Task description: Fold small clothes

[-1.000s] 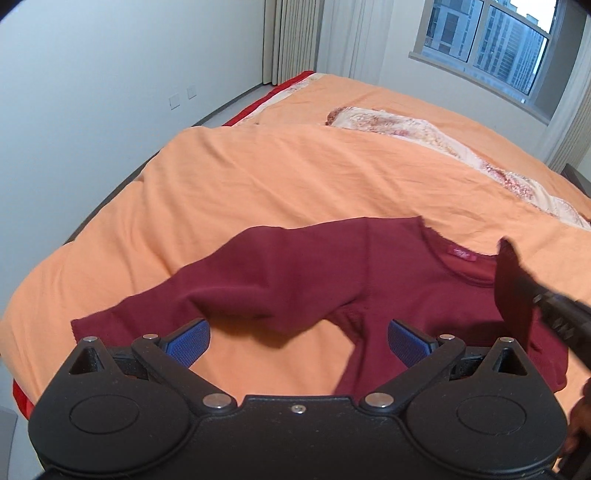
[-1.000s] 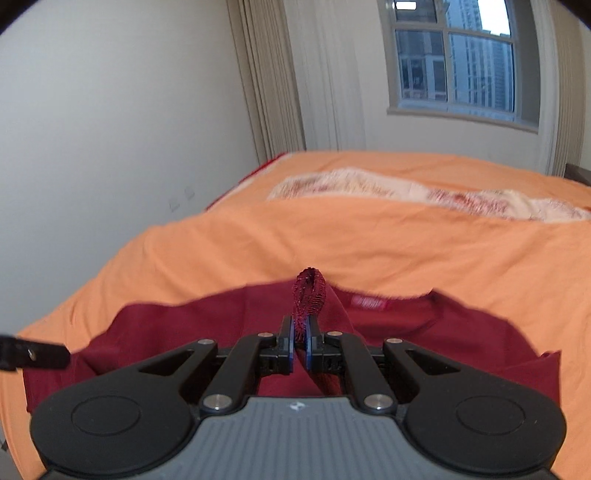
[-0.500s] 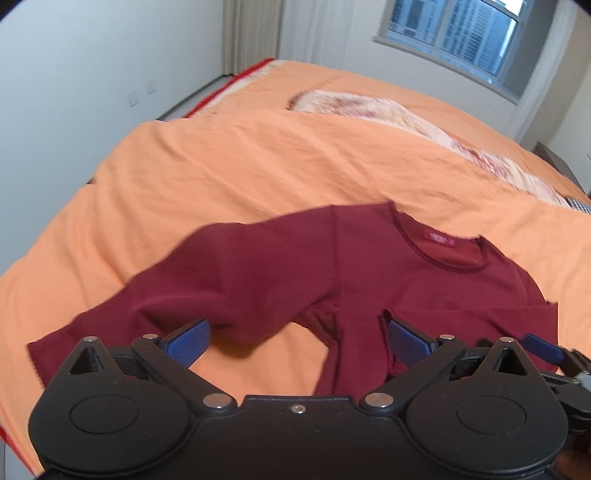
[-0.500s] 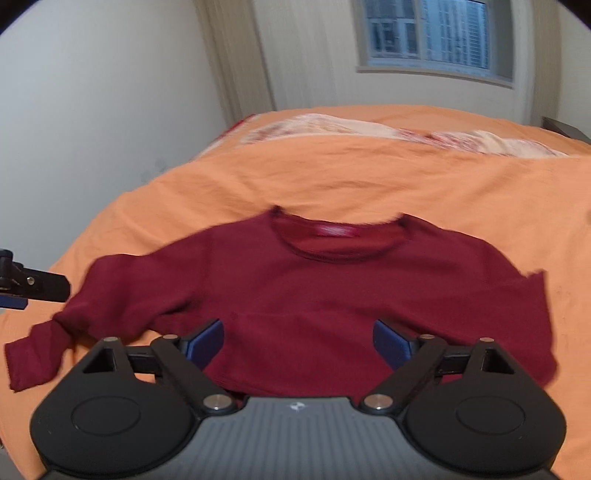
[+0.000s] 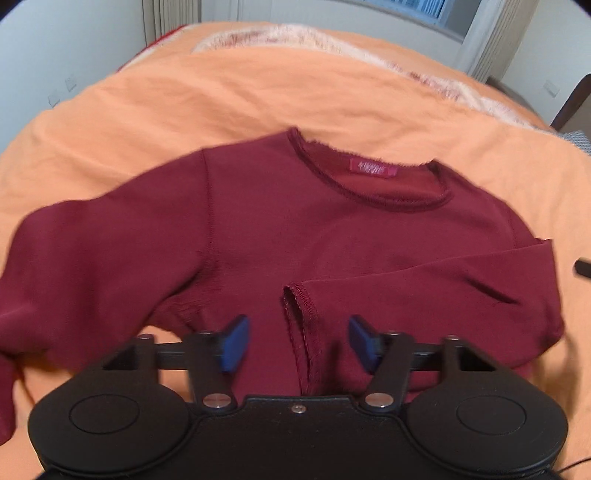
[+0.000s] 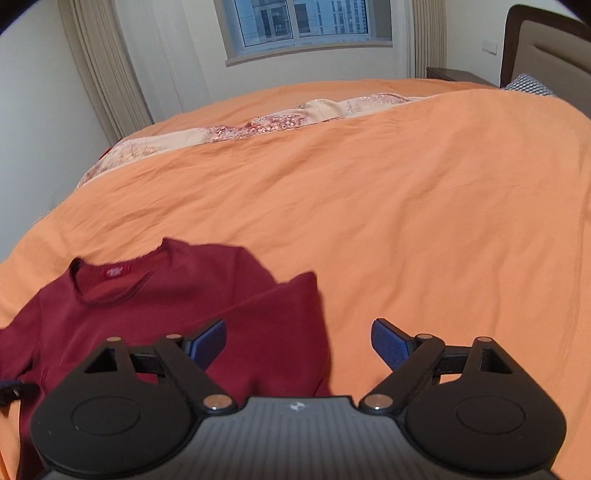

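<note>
1. With one sleeve folded across maroon shirt [image 5: 258, 229], mid-frame on orange duvet [image 5: 184, 96]: sleeve-folding step.
2. Left gripper [image 5: 297, 341], right gripper [image 6: 299, 341]: both spread, empty.
3. Next, likely: pinch spread sleeve [image 5: 74, 266], left of frame; fold inward.

Orange bedspread [image 6: 369, 192]; curtained window [image 6: 303, 18]
</note>
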